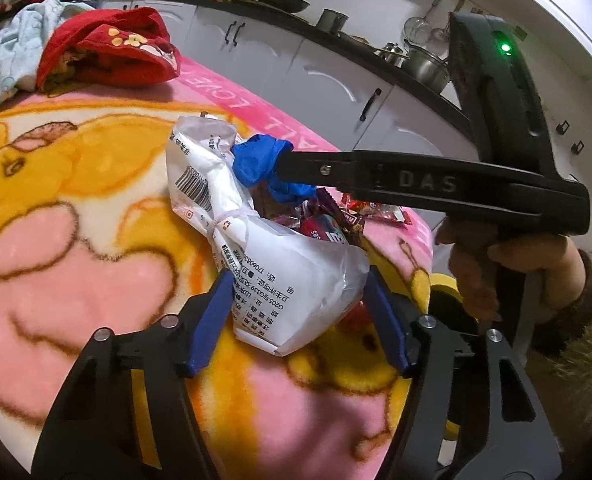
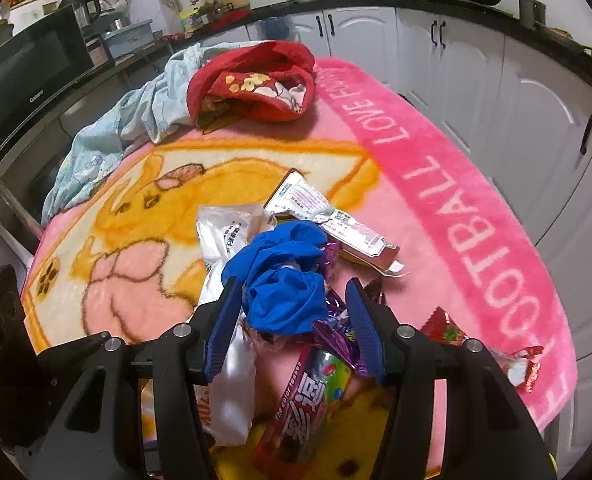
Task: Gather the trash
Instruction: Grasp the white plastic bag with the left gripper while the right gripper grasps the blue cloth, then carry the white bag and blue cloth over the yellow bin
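Centrally on a pink cartoon blanket [image 2: 436,184] sits a white plastic bag [image 1: 279,272] stuffed with wrappers. Left gripper [image 1: 296,312] has its blue fingers spread apart either side of the bag's near end. Right gripper [image 2: 296,320], also parted, brackets a crumpled blue glove [image 2: 283,280] above the bag's mouth. Beyond the bag lies a red garment [image 2: 255,80].

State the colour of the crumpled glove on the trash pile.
Blue; the crumpled glove shows best in the right wrist view.
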Tool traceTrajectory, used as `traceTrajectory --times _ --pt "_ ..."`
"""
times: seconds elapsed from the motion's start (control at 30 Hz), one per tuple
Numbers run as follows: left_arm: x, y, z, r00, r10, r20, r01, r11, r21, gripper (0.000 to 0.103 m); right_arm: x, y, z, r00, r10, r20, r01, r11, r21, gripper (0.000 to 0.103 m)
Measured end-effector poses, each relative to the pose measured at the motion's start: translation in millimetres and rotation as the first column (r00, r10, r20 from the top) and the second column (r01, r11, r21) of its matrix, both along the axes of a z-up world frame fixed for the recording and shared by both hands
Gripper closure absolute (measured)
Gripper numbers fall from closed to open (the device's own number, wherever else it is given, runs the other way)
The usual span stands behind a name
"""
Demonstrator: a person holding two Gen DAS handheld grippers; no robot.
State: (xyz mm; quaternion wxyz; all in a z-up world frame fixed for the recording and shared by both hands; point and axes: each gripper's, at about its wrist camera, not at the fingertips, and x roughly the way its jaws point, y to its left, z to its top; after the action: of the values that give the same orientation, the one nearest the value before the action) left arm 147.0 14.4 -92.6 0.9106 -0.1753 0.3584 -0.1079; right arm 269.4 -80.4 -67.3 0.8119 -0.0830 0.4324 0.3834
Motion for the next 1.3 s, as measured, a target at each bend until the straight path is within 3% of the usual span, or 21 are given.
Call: traceTrajectory --times 0.17,0.37,0.93,1.3 --pt "-1 3 -2 1.0 0.008 -0.012 -0.008 1.0 -0.002 0.064 -3 1 -2 1.0 0.024 -0.006 -0.024 1.0 0.003 0.085" --pt "-5 11 -3 1.0 0.018 -0.011 -0.018 1.0 -0.015 0.072 -11 -3 1 1.0 0.015 0.016 -0.015 1.0 0.017 0.097" --pt "-36 26 23 0.997 0.059 0.05 -0.059 0.998 -0.006 0.075 -53 -41 38 0.995 -0.03 0.092 0.022 0.996 0.09 0.098" --pt "-40 2 54 0.993 0.015 0.118 -0.018 1.0 0.024 0.075 -86 -90 60 0.98 -0.102 0.172 0.086 0.991 0.101 0.098"
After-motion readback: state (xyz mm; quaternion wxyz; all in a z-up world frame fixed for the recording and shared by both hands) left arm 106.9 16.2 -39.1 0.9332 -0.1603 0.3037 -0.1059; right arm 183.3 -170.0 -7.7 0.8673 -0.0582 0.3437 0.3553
